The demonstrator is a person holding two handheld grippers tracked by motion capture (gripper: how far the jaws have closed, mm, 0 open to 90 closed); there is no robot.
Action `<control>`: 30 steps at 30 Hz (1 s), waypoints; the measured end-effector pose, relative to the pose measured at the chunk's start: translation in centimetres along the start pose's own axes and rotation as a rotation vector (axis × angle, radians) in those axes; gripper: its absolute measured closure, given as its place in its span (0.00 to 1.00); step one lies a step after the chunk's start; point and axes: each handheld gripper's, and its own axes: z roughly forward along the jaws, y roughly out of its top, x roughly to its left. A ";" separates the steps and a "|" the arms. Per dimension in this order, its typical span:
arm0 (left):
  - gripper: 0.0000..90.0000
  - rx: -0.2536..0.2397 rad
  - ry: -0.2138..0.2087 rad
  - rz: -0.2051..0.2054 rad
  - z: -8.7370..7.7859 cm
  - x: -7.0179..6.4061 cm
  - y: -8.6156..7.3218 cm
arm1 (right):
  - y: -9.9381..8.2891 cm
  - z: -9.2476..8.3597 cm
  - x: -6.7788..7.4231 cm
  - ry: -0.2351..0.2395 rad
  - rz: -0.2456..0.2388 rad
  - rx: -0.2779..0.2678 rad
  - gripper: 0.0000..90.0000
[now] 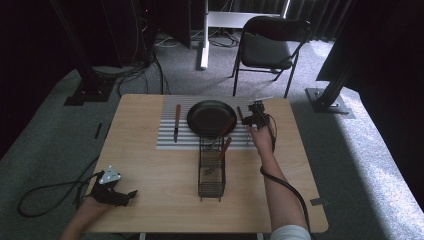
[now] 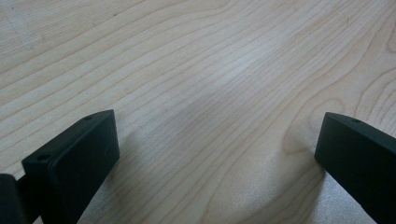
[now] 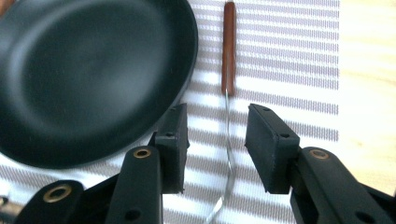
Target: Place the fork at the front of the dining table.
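Fork lies on the striped placemat, just right of the black plate; from the high view, lift the right gripper straight off without nudging it. Left gripper rests at the table's near left, jaws wide apart over bare wood. In the right gripper view, the fork lies below the partly open right gripper, ungripped.

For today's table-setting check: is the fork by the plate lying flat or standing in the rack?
Lying flat. The fork rests on the striped mat right of the black plate, below the open right tongs.
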 end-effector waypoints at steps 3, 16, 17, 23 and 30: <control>0.00 0.000 0.005 -0.007 0.0 -0.1 0.0 | -1.0 0.1 -0.1 -0.007 0.003 0.021 0.68; 0.00 0.001 0.007 -0.008 0.0 -0.1 0.0 | -2.1 2.5 -1.2 -0.032 0.015 0.098 0.91; 0.00 0.001 0.007 -0.008 0.0 -0.1 0.0 | -2.2 2.5 -1.3 -0.034 0.019 0.096 0.92; 0.00 0.001 0.007 -0.008 0.0 -0.1 0.0 | -2.5 2.6 -2.2 -0.044 0.044 0.097 0.94; 0.00 0.001 0.006 -0.008 0.0 -0.1 0.0 | -2.9 2.6 -3.2 -0.034 0.090 0.087 0.79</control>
